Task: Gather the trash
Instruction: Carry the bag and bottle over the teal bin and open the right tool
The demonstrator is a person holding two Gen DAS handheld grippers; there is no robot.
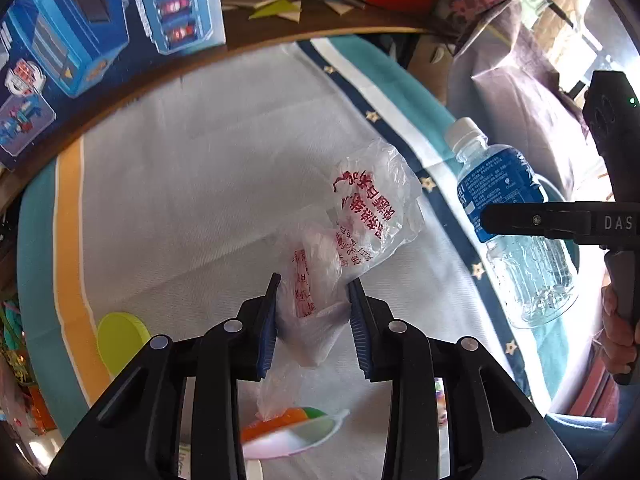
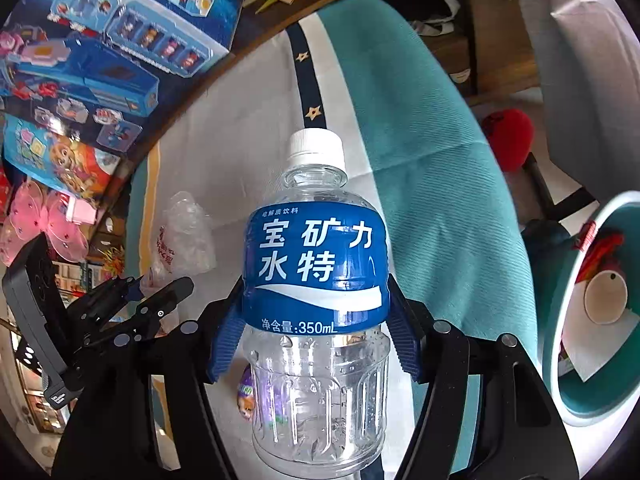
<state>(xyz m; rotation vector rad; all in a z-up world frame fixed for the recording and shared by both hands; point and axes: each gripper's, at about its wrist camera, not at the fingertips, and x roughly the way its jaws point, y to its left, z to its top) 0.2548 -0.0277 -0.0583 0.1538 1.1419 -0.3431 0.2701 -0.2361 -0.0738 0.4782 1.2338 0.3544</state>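
The left hand-held gripper [image 1: 313, 312] is clamped on a crumpled plastic bag [image 1: 360, 216], lifted over the bed [image 1: 180, 168]. To the bag's right, the right hand-held gripper [image 2: 316, 332] grips an empty bottle [image 2: 318, 280]. Both pieces seem collected; next, likely carrying them to the teal bin [image 2: 560, 320] beyond the bottle and releasing.

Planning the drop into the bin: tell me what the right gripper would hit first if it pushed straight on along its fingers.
The right gripper is shut on the bottle, so the bottle's cap leads. Straight ahead lies the white and teal blanket, likely met first; depth is unclear. The bin sits off to the right, outside that line.
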